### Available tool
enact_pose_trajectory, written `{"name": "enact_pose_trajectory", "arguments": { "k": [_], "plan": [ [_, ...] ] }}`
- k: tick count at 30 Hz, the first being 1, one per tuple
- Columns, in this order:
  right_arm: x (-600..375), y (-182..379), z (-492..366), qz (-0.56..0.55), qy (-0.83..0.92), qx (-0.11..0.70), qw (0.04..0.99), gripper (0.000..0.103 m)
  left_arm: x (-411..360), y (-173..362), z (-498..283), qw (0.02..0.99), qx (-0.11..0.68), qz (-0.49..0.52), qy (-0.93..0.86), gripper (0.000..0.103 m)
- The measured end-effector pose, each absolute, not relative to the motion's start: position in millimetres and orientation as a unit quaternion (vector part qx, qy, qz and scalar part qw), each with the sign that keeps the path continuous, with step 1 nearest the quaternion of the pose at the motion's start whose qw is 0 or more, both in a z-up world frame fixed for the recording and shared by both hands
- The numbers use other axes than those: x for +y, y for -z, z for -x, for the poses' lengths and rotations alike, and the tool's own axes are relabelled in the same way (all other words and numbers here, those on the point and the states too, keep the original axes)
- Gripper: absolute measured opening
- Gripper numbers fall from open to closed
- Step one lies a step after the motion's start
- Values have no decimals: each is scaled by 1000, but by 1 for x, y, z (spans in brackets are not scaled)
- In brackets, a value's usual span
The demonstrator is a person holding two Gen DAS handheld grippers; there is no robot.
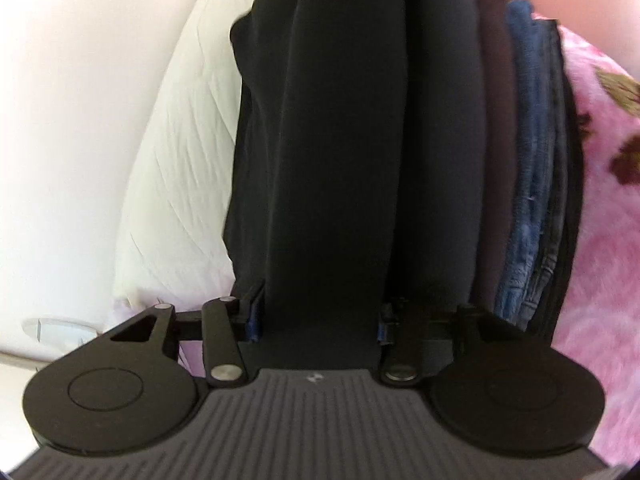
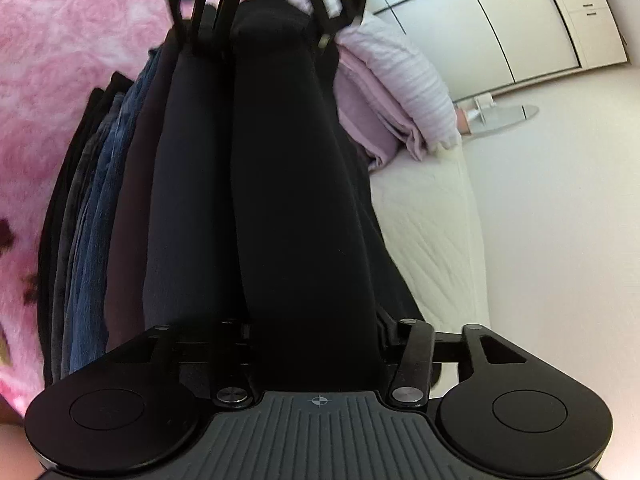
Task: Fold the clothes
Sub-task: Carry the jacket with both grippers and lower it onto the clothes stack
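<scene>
Left gripper [image 1: 318, 316] and right gripper [image 2: 316, 344] both clamping opposite ends of folded black fabric garment [image 1: 336, 140], holding it atop stack of folded dark clothes [image 1: 520, 160] lying on fluffy pink blanket [image 1: 600, 200].

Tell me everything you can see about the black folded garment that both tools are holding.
The black garment is plain, matte, soft-looking fabric, folded into a long thick bundle. The left tool grips one end and the right tool grips the opposite end, each clamped on it. It lies against the top of a stack of folded clothes, next to a dark navy piece. Near its other side is the white quilted bedding. No logo or buttons show.
</scene>
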State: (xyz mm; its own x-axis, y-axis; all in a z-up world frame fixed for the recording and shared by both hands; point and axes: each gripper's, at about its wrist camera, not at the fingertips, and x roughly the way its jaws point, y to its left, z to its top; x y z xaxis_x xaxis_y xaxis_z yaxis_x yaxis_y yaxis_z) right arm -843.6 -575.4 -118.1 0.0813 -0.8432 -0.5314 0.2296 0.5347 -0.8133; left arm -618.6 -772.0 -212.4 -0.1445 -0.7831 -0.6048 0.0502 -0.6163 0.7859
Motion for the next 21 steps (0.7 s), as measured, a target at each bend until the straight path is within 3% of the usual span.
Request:
{"name": "enact_pose_trajectory", "arguments": {
  "k": [4,8,15,18,20,21],
  "plan": [
    [-562,108,844,262,417,563,664,54,-760,203,609,293,-337,-564,694,50],
    [-559,115,844,238,420,570,665,53,-769,209,608,289,-318,-568,702,45],
    [-565,113,837,230,417,570,670,51,-775,219,604,286,-291,-565,718,47],
    [-560,114,835,250,416,573,660,53,-770,212,600,290,-307,-562,711,52],
    [-560,108,832,248,423,569,660,60,-758,211,596,281,-360,-557,694,58],
    [-557,104,831,251,425,566,661,62,-751,211,594,274,-391,-553,682,66]
  ]
}}
